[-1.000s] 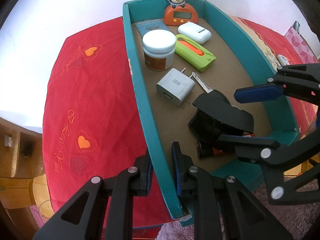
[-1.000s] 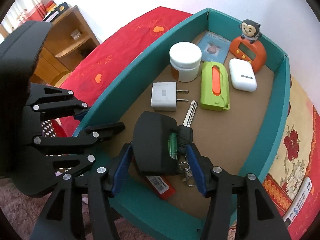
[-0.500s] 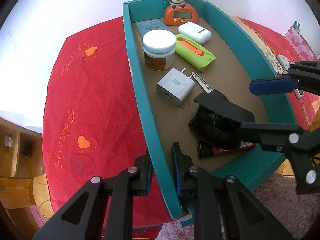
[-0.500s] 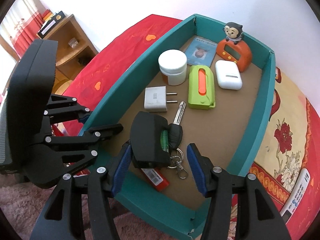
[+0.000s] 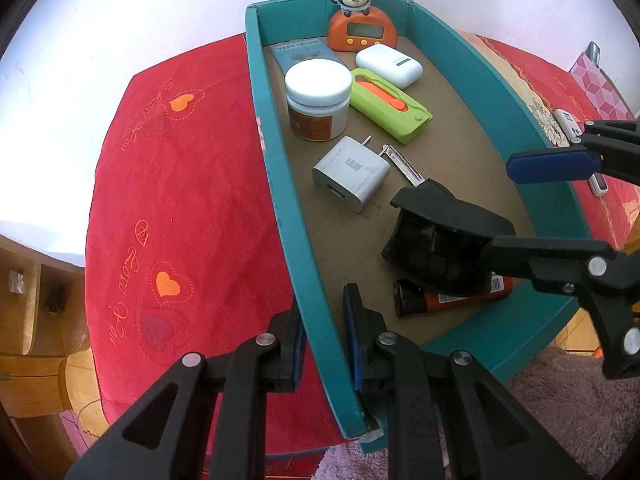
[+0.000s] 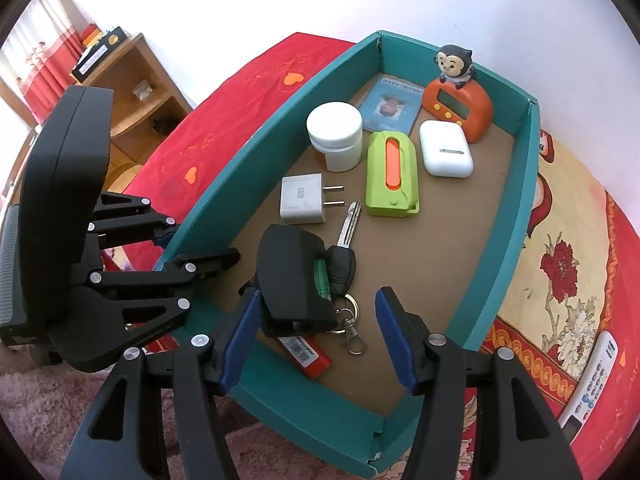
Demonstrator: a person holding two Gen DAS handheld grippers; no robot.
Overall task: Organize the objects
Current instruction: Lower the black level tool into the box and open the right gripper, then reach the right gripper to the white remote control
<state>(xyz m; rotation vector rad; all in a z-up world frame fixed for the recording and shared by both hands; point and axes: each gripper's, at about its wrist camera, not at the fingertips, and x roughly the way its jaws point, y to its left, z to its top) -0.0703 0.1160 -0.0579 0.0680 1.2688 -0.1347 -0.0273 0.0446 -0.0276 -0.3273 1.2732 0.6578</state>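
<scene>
A teal tray (image 5: 276,184) (image 6: 516,216) lies on a red cloth. In it are a black clip-like object (image 5: 436,240) (image 6: 292,276), a key with keyring (image 6: 346,240), a red lighter (image 6: 306,354) (image 5: 452,298), a white charger (image 5: 352,178) (image 6: 301,199), a green case (image 5: 390,104) (image 6: 392,172), a white jar (image 5: 318,98) (image 6: 335,136), a white earbud case (image 5: 389,65), an orange monkey clock (image 5: 362,26) (image 6: 458,100) and a blue card (image 6: 392,106). My left gripper (image 5: 322,332) is shut on the tray's left wall. My right gripper (image 6: 316,336) is open and empty above the tray's near end.
A wooden shelf (image 6: 132,92) stands left of the table. A white remote (image 6: 590,388) lies on the floral cloth right of the tray. A pink fluffy rug (image 5: 560,412) is below the table edge.
My right gripper has drawn back and up from the black object and key, leaving them in the tray. The left gripper has held still on the tray wall.
</scene>
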